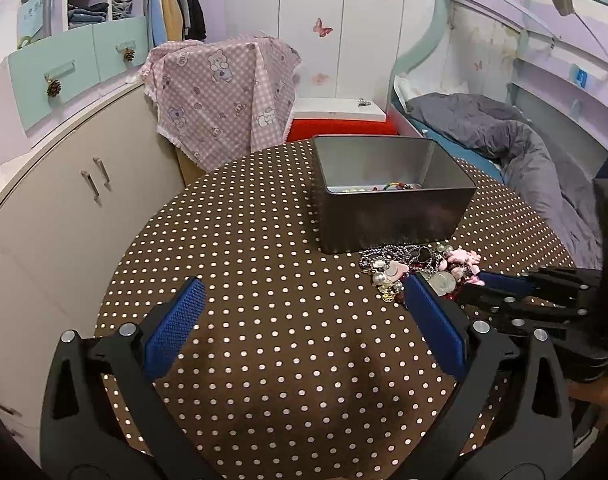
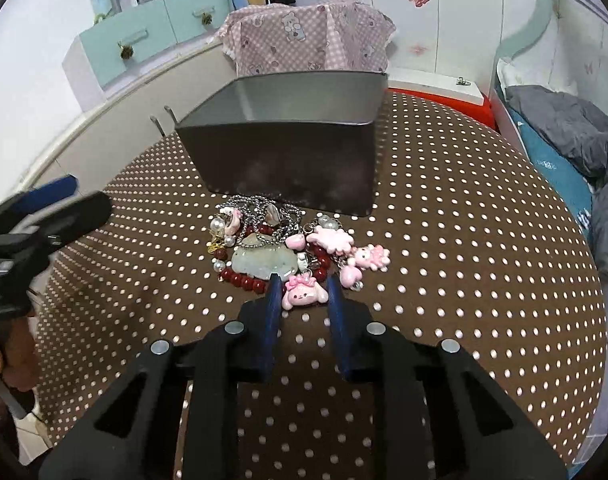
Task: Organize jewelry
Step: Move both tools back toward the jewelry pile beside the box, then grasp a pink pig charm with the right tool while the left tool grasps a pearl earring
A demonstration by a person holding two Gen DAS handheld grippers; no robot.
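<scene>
A pile of jewelry (image 2: 280,244) lies on the dotted table in front of a grey metal box (image 2: 288,148): silver chains, red beads, pearls, a pale jade piece and pink charms. My right gripper (image 2: 304,280) is open with its fingertips on either side of a pink dog charm (image 2: 305,294) at the pile's near edge. My left gripper (image 1: 304,288) is open wide and empty over the table, left of the pile (image 1: 419,268). The box (image 1: 387,196) holds some beads inside. The right gripper (image 1: 483,280) shows at the pile's right edge.
The round table has a brown cloth with white dots (image 1: 264,340). Beyond it stand a pink checked cloth over a chair (image 1: 224,92), a red and white box (image 1: 339,116), a beige cabinet (image 1: 64,208) and a bed with grey bedding (image 1: 503,136).
</scene>
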